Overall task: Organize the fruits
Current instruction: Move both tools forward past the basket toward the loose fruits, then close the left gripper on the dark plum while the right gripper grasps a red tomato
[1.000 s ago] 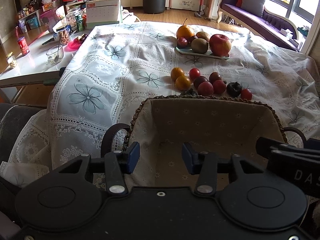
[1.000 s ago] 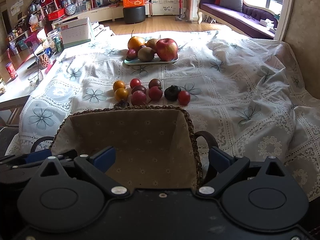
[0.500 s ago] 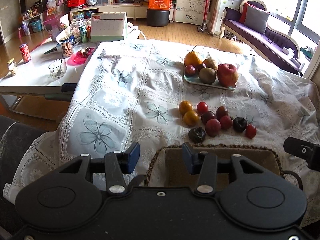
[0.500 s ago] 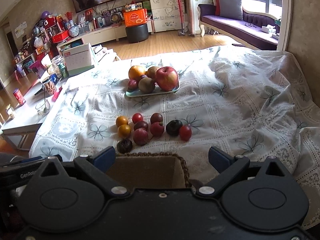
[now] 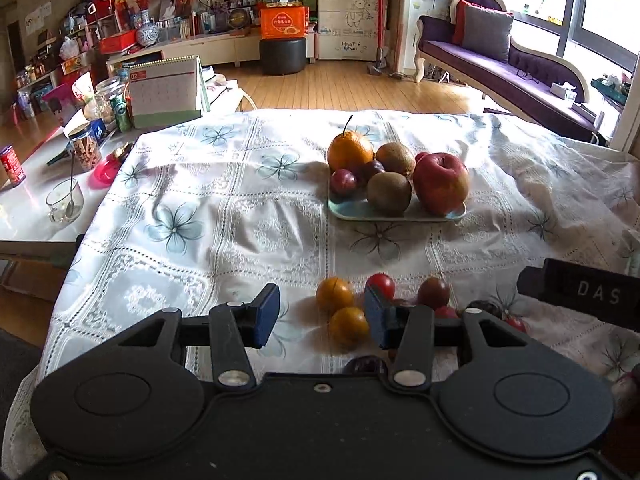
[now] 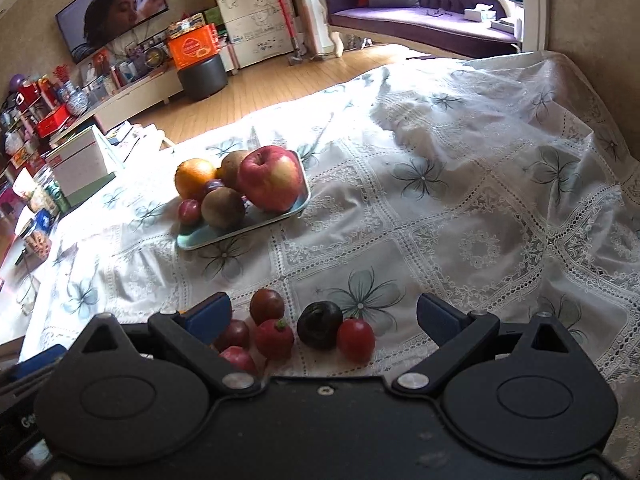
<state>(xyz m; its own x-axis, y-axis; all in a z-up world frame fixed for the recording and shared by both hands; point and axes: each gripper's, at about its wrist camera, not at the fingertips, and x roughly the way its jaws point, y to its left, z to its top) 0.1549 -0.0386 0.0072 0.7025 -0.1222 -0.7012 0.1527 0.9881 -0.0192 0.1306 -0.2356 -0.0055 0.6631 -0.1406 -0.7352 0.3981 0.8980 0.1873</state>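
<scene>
free: bare tablecloth (image 6: 480, 208) right | blocked: small fruits (image 6: 320, 326) near, tray (image 6: 224, 236) beyond

In the left wrist view, a dark plum (image 5: 365, 363) and two small red fruits (image 5: 445, 312) are partly hidden behind the left gripper (image 5: 320, 316). In the right wrist view, two reddish plums (image 6: 236, 342) are half covered by the right gripper (image 6: 324, 316).

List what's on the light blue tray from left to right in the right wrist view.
Small red plum → orange → front kiwi → big red apple, all on the light blue tray. A second kiwi and a dark plum sit behind these, too overlapped to place in the order.
</scene>
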